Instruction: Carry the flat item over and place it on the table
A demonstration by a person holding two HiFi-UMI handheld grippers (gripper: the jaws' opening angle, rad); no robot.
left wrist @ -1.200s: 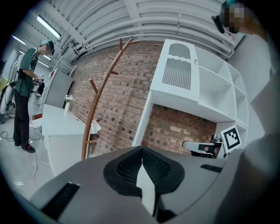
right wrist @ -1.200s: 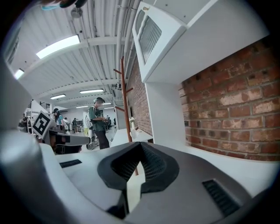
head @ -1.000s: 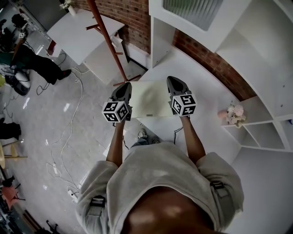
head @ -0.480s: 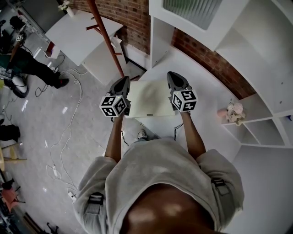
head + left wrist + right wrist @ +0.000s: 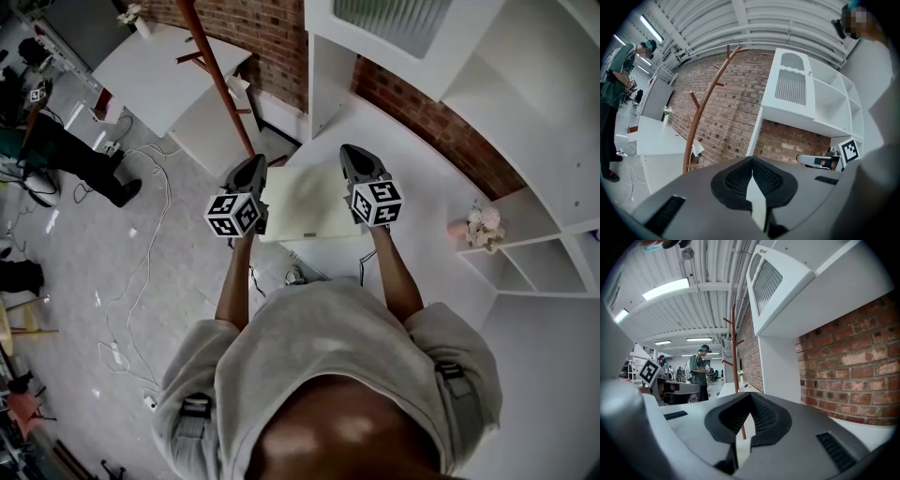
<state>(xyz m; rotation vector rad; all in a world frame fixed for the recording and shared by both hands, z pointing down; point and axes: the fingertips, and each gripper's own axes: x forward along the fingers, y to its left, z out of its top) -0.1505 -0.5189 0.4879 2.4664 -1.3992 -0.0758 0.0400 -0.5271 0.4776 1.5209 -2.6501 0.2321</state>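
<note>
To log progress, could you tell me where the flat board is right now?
Head view, centre: the flat board is clamped between left gripper and right gripper, over the white table.

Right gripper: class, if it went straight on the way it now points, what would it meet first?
Probably the white cabinet, at its upright side panel, against the brick wall. The right gripper, shut on the flat item, points towards it, though depth is unclear.

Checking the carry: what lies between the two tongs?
The flat pale panel, its edges clamped by the left tongs and right tongs; head view shows it.
</note>
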